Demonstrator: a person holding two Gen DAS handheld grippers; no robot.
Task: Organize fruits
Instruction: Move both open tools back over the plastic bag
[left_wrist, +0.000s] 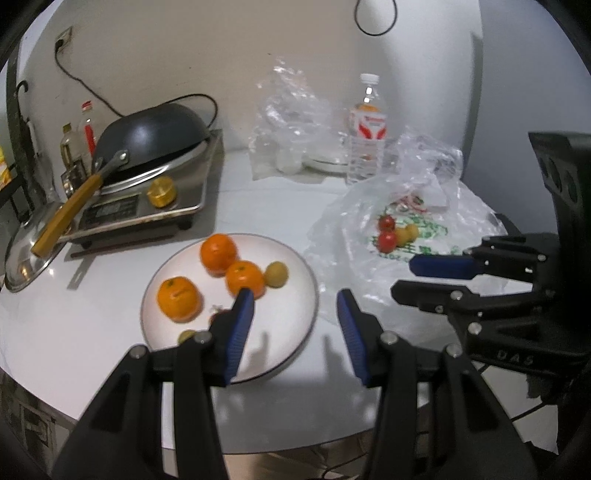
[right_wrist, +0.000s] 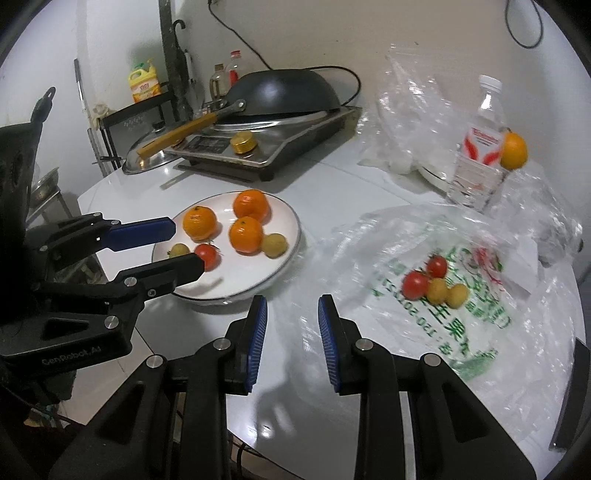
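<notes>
A white plate (right_wrist: 258, 275) holds three oranges (right_wrist: 245, 234), a yellow-green fruit (right_wrist: 274, 244), a red cherry tomato (right_wrist: 207, 255) and a small yellow one (right_wrist: 179, 249). To its right a printed plastic bag (right_wrist: 480, 332) lies flat with two red tomatoes (right_wrist: 415, 284) and two yellow ones (right_wrist: 448, 293) on it. My left gripper (left_wrist: 295, 321) hovers open and empty over the plate's (left_wrist: 280, 325) near right rim. My right gripper (right_wrist: 291, 325) sits between plate and bag, its jaws a narrow gap apart with nothing between them.
At the back left, an induction cooker (right_wrist: 266, 155) carries an upturned wok (right_wrist: 280, 90), with a steel lid (right_wrist: 147, 158) beside it. A water bottle (right_wrist: 476, 147), an orange (right_wrist: 514, 151) behind it and crumpled clear bags (right_wrist: 406, 110) stand at the back right. The round table's edge (right_wrist: 258, 443) is close below.
</notes>
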